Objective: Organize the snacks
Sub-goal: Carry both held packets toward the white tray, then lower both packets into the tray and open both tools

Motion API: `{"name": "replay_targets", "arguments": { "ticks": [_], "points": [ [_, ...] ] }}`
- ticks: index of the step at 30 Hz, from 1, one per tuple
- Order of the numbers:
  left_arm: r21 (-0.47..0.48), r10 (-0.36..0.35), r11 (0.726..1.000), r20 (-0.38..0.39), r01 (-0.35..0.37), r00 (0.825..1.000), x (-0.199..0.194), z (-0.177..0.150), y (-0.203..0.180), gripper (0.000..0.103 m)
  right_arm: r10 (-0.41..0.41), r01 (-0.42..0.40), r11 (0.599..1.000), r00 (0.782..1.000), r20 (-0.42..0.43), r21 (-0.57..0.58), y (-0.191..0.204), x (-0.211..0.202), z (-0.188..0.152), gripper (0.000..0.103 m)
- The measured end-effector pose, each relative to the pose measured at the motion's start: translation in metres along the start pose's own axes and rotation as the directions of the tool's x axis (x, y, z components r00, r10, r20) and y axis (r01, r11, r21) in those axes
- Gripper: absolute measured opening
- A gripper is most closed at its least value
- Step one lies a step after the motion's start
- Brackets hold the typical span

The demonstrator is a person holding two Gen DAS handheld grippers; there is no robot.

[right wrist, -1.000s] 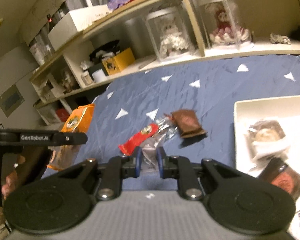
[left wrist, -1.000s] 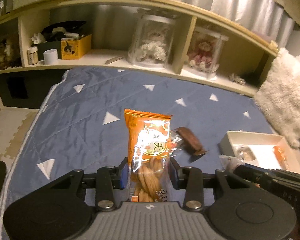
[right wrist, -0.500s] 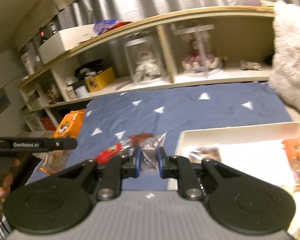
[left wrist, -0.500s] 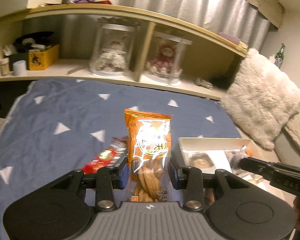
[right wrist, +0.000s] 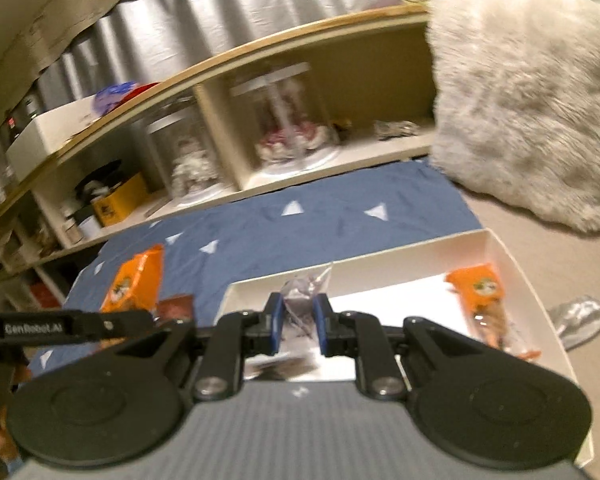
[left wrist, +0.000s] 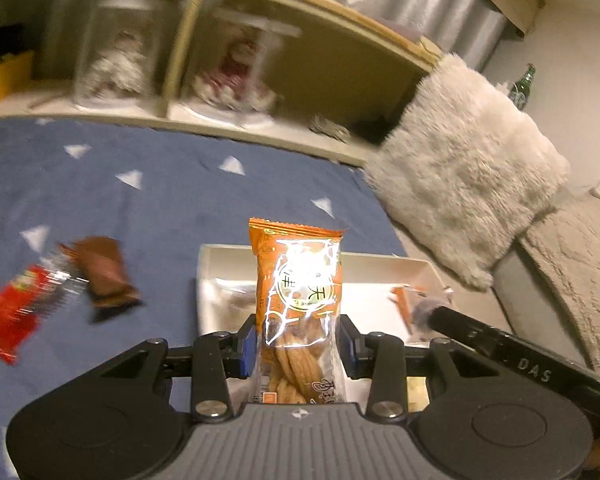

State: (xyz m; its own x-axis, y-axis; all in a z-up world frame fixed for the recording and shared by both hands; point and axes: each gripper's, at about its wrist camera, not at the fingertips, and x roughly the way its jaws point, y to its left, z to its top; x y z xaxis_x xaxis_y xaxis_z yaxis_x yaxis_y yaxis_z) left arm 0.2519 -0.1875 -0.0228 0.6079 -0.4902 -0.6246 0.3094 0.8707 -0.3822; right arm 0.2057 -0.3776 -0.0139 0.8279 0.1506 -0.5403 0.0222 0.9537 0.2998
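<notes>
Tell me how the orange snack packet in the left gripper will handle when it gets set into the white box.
The orange snack packet stands upright above the left gripper, so it is probably fairly stiff. Its glossy film reflects light and may slip. The twisted biscuits visible inside look brittle, so release it low into the white box.

Each camera sits on its claw, looking down and forward. Both see the white tray, bed and shelf.
</notes>
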Motion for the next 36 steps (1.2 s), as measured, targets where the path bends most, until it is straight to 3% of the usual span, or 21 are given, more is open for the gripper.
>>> {"name": "replay_targets", "arguments": {
  "ticks": [5, 13, 27, 30, 32, 33, 34, 36],
  "points": [
    [-0.006, -0.037, 0.999, -0.051, 0.036, 0.998, 0.038, -0.006, -0.026, 0.042, -0.041, 0.042, 0.998, 0.999, -0.004, 0.044, -0.026, 0.006, 0.001, 0.02],
    [-0.105, -0.1, 0.991, -0.122, 0.088, 0.987, 0.094, -0.016, -0.04, 0.042, -0.095, 0.095, 0.989, 0.995, -0.005, 0.117, -0.06, 0.004, -0.001, 0.021],
    [-0.07, 0.017, 0.997, -0.131, -0.027, 0.991, 0.135, -0.011, -0.021, 0.044, -0.123, 0.135, 0.983, 0.987, -0.1, 0.123, -0.078, 0.039, -0.006, 0.021],
    [-0.069, 0.006, 0.998, -0.129, -0.015, 0.992, 0.137, -0.011, -0.018, 0.047, -0.114, 0.129, 0.981, 0.988, -0.107, 0.142, -0.083, 0.044, -0.007, 0.021],
    [-0.054, -0.005, 0.999, -0.136, -0.002, 0.991, 0.136, -0.01, -0.02, 0.055, -0.114, 0.128, 0.979, 0.989, -0.097, 0.159, -0.085, 0.045, -0.008, 0.029],
    [-0.046, -0.006, 0.999, -0.141, -0.001, 0.99, 0.135, -0.01, -0.022, 0.057, -0.118, 0.134, 0.976, 0.988, -0.1, 0.171, -0.087, 0.047, -0.007, 0.038],
    [-0.041, -0.009, 0.999, -0.144, 0.003, 0.989, 0.134, -0.01, -0.024, 0.061, -0.129, 0.146, 0.974, 0.986, -0.106, 0.171, -0.087, 0.046, -0.007, 0.053],
    [-0.032, -0.006, 0.999, -0.154, 0.002, 0.988, 0.132, -0.01, -0.027, 0.064, -0.146, 0.162, 0.975, 0.983, -0.112, 0.152, -0.086, 0.045, -0.006, 0.055]
  ]
}}
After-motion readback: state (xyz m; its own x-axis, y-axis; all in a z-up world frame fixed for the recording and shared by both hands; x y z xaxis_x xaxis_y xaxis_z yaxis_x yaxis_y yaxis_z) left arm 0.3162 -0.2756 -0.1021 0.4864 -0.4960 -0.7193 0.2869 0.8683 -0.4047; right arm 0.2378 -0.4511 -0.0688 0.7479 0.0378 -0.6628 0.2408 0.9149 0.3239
